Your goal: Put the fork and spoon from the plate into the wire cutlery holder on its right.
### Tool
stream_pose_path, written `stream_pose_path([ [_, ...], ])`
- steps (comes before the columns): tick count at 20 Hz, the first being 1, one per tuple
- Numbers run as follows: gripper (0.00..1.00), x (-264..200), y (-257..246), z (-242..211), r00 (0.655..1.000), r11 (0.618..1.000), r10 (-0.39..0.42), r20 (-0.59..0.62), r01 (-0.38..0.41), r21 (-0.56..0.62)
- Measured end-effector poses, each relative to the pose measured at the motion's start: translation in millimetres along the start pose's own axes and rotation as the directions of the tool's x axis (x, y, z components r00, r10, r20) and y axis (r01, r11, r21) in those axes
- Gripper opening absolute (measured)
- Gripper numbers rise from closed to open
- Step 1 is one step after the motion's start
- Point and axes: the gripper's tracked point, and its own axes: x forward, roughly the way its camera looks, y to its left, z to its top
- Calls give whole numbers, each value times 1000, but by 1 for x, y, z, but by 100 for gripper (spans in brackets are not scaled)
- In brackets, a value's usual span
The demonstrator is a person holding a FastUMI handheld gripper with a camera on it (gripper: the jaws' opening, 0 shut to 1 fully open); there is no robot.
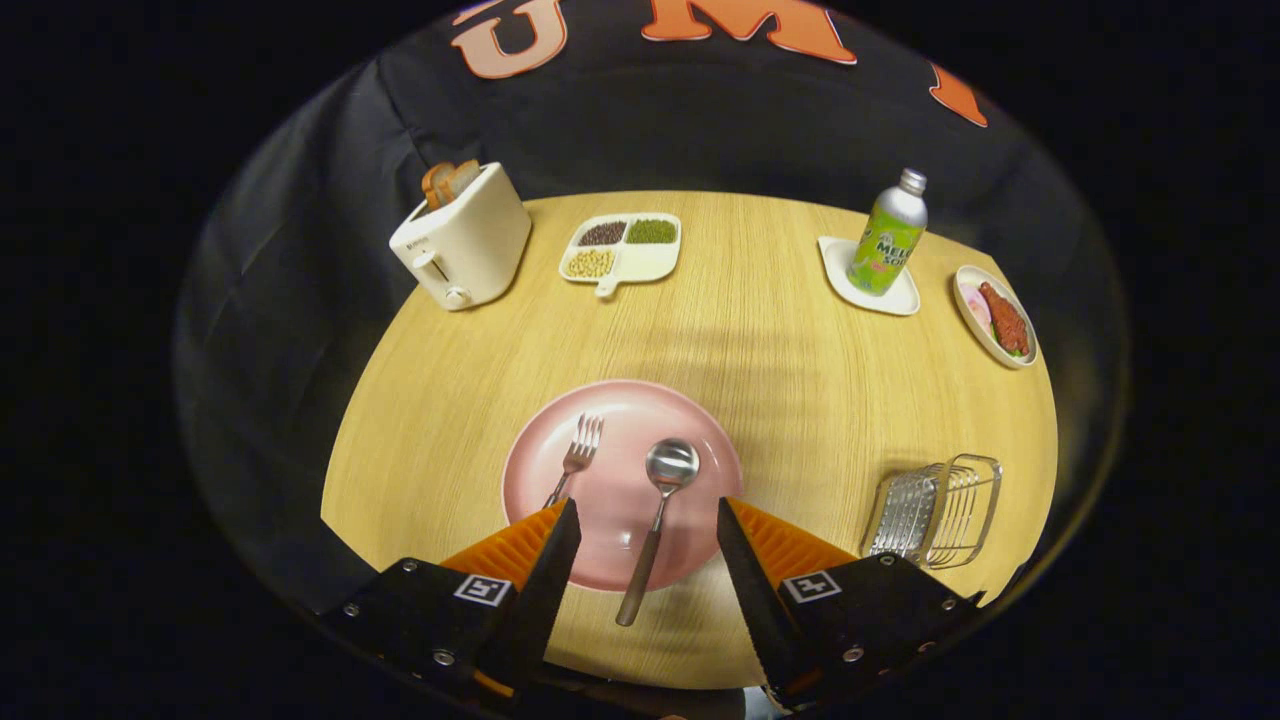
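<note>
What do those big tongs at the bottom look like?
The tongs have two long, wedge-shaped fingers with ribbed faces and toothed inner edges. Each sits on a black block fastened with small silver screws and carries a little square black-and-white marker.

Camera rides tool (648,515), high, looking forward-down over table (800,400).

jaws wide apart | bare table (800,400) between plate (540,450) and holder (935,515)
</note>
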Motion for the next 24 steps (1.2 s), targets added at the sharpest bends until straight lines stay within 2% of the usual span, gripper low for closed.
stream_pose_path([
  [4,78,23,-3,-27,989,1000,-14,-149,18,24],
  [7,71,37,-3,-40,973,997,-13,-231,29,65],
  [11,59,51,-4,-55,957,997,-19,-290,41,71],
  [15,40,62,-4,-65,939,993,-32,-342,68,94],
  [22,10,75,-11,-61,945,992,-72,-320,102,77],
  [24,6,71,-12,-57,953,992,-68,-296,97,83],
])
